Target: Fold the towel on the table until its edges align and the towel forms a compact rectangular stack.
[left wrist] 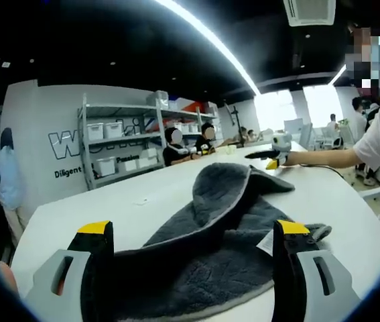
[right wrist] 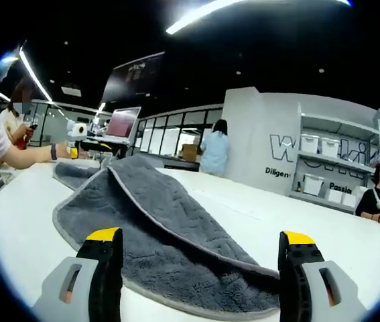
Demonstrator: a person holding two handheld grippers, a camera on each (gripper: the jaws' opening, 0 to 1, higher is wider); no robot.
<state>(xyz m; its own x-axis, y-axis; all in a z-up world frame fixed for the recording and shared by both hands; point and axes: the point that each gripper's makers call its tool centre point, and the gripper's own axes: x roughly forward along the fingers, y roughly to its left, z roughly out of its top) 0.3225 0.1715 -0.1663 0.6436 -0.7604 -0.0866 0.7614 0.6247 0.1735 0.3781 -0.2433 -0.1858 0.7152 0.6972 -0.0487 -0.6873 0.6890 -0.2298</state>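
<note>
Right now the grey towel (left wrist: 210, 228) lies rumpled on the white table (left wrist: 143, 201), partly folded over itself, with one rounded flap raised in a hump toward the far side and a pale piped edge running along its border. Seen from the left gripper view, the left gripper (left wrist: 193, 235) stands at the near edge of the cloth with its yellow-tipped jaws wide apart, one on each side of the towel's near portion; nothing is pinched between them. Across the table the right gripper (left wrist: 273, 155) shows at the towel's far end, held by a person's outstretched arm in a white sleeve; from this side I cannot tell how its jaws stand. From the right gripper view (right wrist: 200, 241) that gripper's own jaws are likewise spread wide over the towel (right wrist: 163, 221), with cloth lying between them but not clamped. The table (right wrist: 22, 228) is bare around the towel. Behind, metal shelving (left wrist: 119, 144) with white storage bins lines a grey wall, and seated people work at the far end.
</note>
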